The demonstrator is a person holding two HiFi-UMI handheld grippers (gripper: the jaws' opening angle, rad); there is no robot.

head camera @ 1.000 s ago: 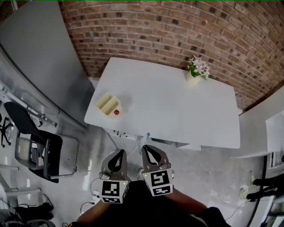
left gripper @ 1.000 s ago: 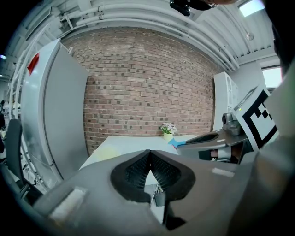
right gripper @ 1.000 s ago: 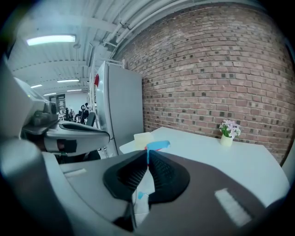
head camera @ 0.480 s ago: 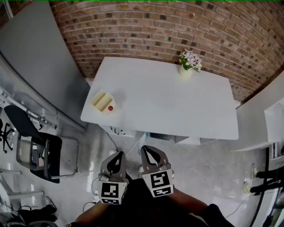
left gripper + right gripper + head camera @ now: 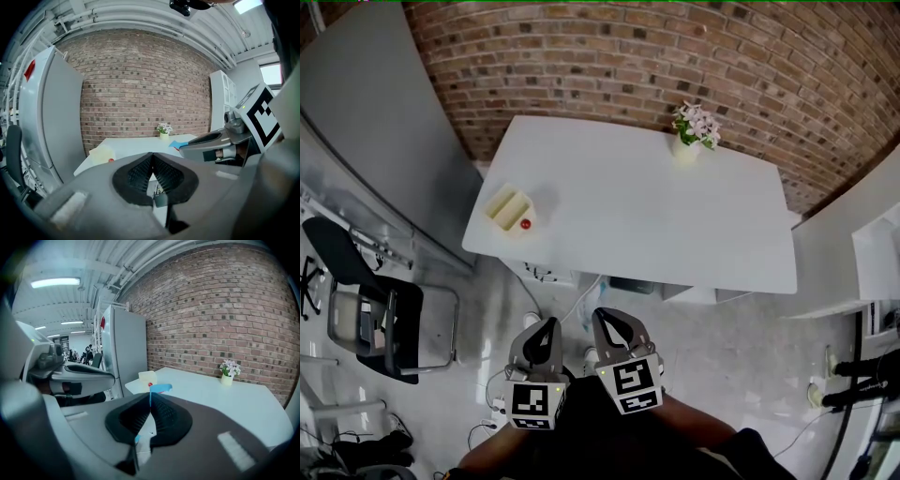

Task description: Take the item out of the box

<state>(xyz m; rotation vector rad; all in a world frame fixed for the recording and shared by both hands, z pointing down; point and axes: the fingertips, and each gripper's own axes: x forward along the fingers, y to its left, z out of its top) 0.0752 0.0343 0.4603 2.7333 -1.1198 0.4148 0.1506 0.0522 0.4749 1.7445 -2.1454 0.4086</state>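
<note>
Table [image 5: 656, 216] being shifted leftward in head view since earlier | red item [image 5: 525, 223], too tiny to be identified, being kept in box [image 5: 504, 202] at table's left edge | left gripper [image 5: 550, 323] being held pinched together, empty | right gripper [image 5: 603, 315] jaws being closed on nothing

One table [image 5: 628, 216], one box [image 5: 504, 202], one red ball [image 5: 525, 223], one flower vase [image 5: 692, 129] and one chair [image 5: 367, 302].

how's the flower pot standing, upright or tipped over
Upright: the flower pot stands on its base near the far edge of the table, with the blossoms above it.
</note>
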